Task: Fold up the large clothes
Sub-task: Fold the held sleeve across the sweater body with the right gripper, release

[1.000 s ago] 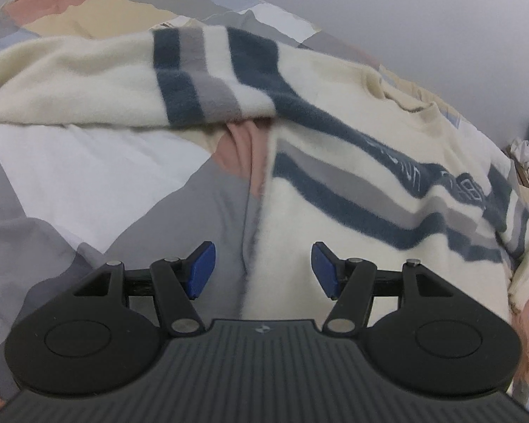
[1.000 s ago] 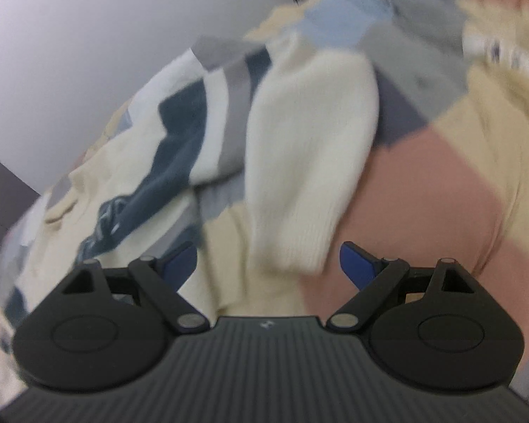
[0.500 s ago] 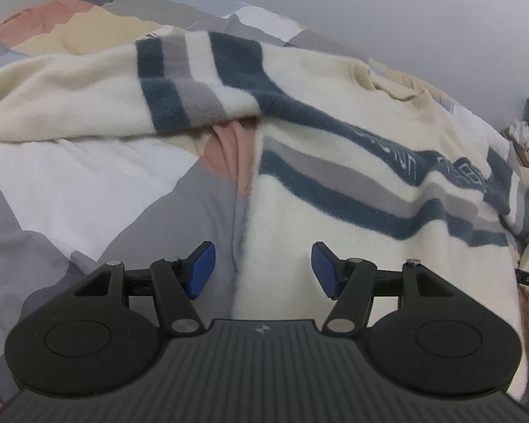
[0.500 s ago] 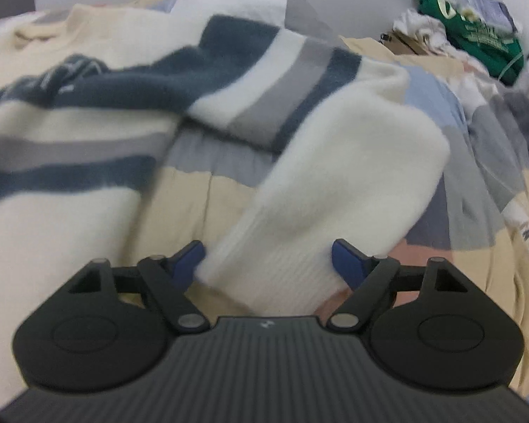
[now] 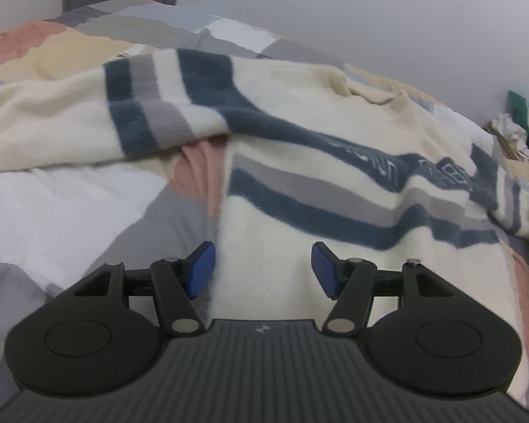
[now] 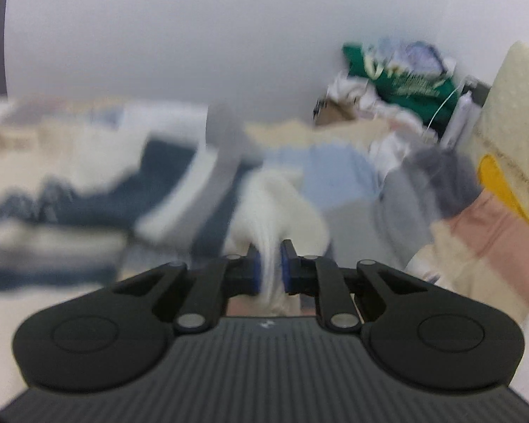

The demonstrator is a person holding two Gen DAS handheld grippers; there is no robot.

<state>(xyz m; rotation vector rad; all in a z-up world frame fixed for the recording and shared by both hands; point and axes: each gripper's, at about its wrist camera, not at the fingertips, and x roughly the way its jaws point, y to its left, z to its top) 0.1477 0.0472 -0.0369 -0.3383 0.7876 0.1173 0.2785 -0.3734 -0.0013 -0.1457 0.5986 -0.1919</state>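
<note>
A cream sweater [image 5: 335,148] with dark blue and grey stripes lies spread on the bed, one sleeve [image 5: 70,123] stretched out to the left. My left gripper [image 5: 261,268] hovers open over the sweater's lower left edge, nothing between its blue pads. In the blurred right wrist view my right gripper [image 6: 271,269] is shut on the cream cuff of the other sleeve [image 6: 275,208], which bunches up in front of the pads and is lifted off the bed.
A patchwork quilt [image 5: 70,218] in grey, white, pink and yellow covers the bed. Behind it stands a pale wall. A heap of clothes with a green garment [image 6: 402,81] lies at the far right, next to a cream cushion [image 6: 511,112].
The right gripper went from open beside the sleeve cuff to shut on it, then rose with it as its view levelled out. The left view rolled slightly; its gripper stayed open.
</note>
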